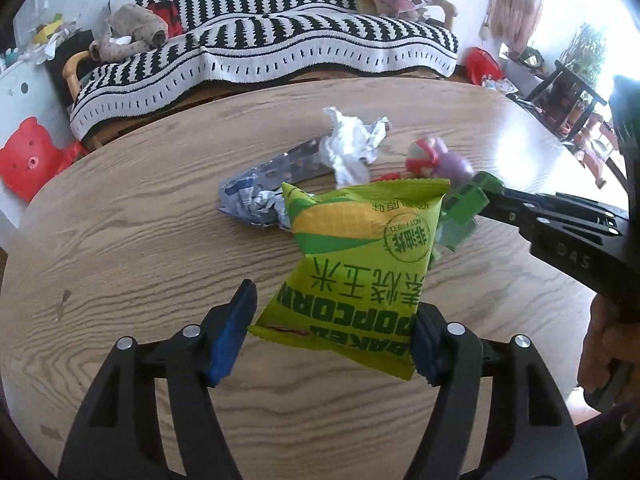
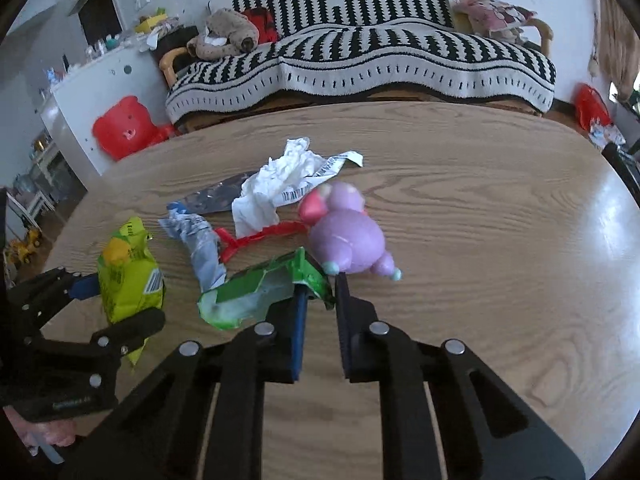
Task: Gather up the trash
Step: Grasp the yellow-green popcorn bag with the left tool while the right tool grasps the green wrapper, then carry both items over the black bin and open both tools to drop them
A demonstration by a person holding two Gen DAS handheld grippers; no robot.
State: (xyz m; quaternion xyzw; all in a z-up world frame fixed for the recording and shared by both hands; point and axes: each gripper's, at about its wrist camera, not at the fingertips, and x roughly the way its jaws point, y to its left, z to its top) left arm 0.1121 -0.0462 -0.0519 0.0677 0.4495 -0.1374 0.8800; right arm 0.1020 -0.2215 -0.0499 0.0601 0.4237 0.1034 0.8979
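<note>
A yellow-green popcorn bag (image 1: 352, 264) stands between the fingers of my left gripper (image 1: 332, 332), which is open around its lower end; it also shows in the right wrist view (image 2: 128, 276). My right gripper (image 2: 320, 296) is nearly closed on the edge of a torn green wrapper (image 2: 256, 296), seen also in the left wrist view (image 1: 464, 208). Crumpled white paper (image 2: 280, 184), a silver-blue foil wrapper (image 2: 200, 236) and a red plastic strip (image 2: 256, 236) lie on the wooden table (image 2: 500, 240).
A purple toy figure (image 2: 348, 236) lies just beyond the right gripper's fingertips. A sofa with a black-and-white striped cover (image 2: 360, 52) stands behind the table. A red bear-shaped stool (image 2: 120, 128) sits at the left by a white cabinet (image 2: 80, 92).
</note>
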